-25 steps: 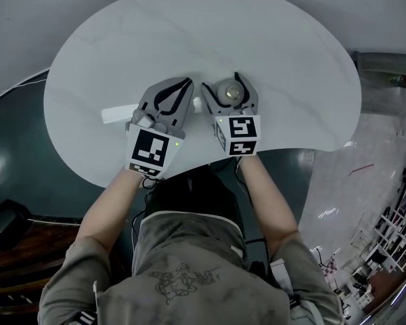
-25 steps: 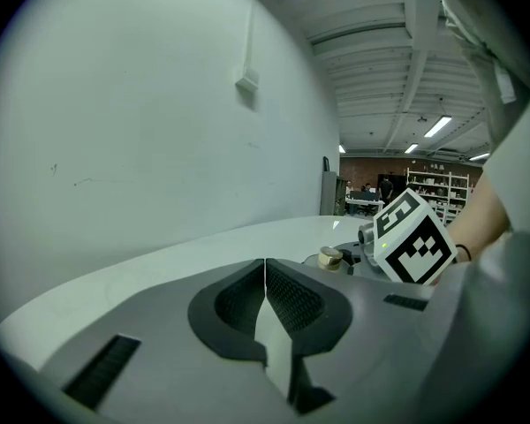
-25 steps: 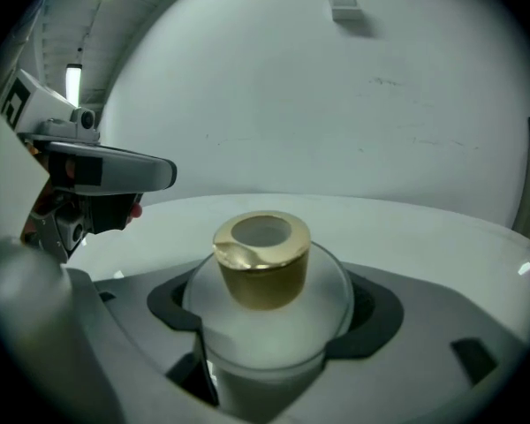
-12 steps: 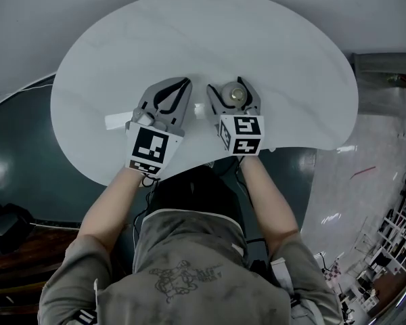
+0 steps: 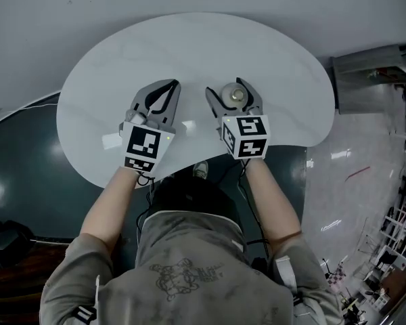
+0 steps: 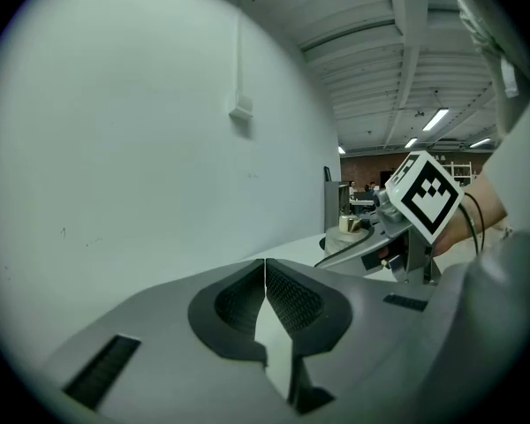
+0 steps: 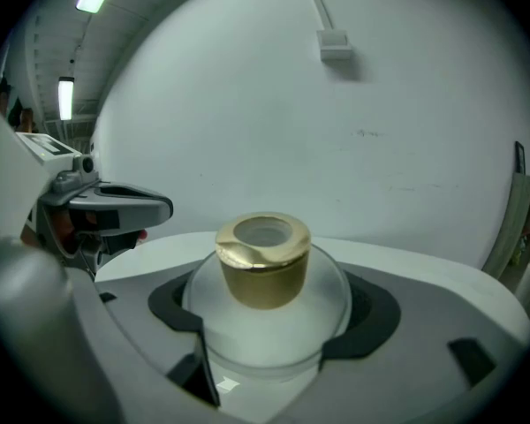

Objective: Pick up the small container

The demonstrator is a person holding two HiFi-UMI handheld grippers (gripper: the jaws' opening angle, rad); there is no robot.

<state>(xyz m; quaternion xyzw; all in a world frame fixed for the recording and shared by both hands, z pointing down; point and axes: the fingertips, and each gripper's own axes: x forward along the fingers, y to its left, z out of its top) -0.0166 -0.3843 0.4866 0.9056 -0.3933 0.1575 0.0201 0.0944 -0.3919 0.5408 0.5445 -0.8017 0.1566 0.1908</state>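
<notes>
Right gripper (image 5: pixel 234 93) pinching small frosted-white round container with gold cap (image 7: pixel 263 276); left gripper (image 5: pixel 165 92) just beside, jaws pressed together, empty, over white oval tabletop (image 5: pixel 189 46)

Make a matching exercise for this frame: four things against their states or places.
Things:
1. left tongs
2. right tongs
3. small frosted-white round container with gold cap
4. pale oval table

States:
a. upright between two jaws
b. beneath both tongs
c. jaws together, nothing between
d. jaws gripping something round

Pairs: 1-c, 2-d, 3-a, 4-b
</notes>
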